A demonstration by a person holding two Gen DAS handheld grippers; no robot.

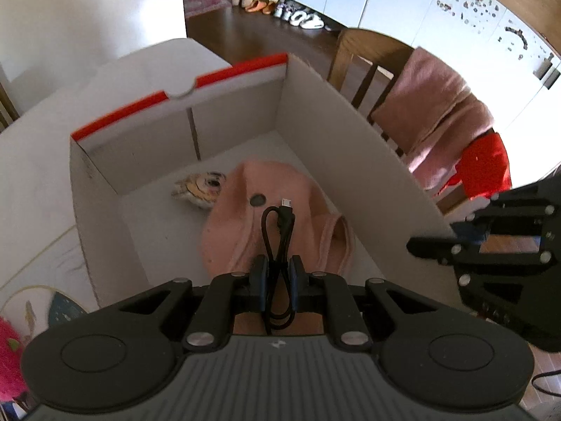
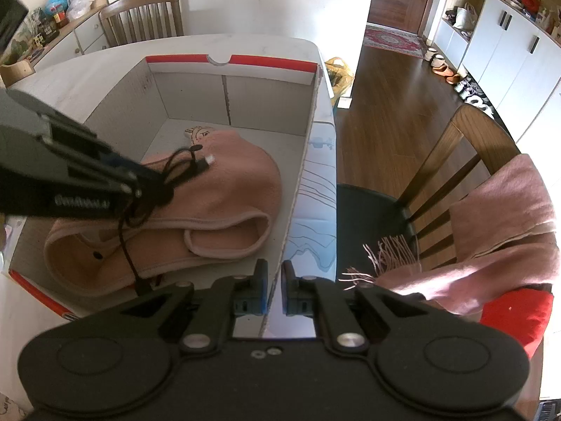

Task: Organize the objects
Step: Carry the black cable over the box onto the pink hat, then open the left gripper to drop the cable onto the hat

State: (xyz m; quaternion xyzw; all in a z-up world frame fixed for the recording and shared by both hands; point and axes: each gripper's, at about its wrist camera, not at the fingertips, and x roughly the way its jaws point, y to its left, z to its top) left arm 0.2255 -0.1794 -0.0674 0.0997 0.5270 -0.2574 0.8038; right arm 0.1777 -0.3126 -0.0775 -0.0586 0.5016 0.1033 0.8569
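Observation:
A white cardboard box (image 1: 350, 133) with a red rim stands open on the table; it also shows in the right wrist view (image 2: 308, 112). Inside lie a pink fleece hat (image 1: 280, 189) (image 2: 231, 189) and a small owl-like figure (image 1: 201, 187). My left gripper (image 1: 278, 266) is shut on a looped black USB cable (image 1: 278, 231) and holds it over the hat inside the box; the cable (image 2: 182, 168) dangles from it in the right wrist view. My right gripper (image 2: 274, 273) is shut on the box's right wall, pinching its top edge.
A wooden chair (image 2: 466, 161) with a pink scarf (image 2: 491, 231) and a red cloth (image 2: 519, 312) stands right of the table. A second chair (image 2: 143, 10) is at the far side. Colourful items (image 1: 14, 347) lie on the table left of the box.

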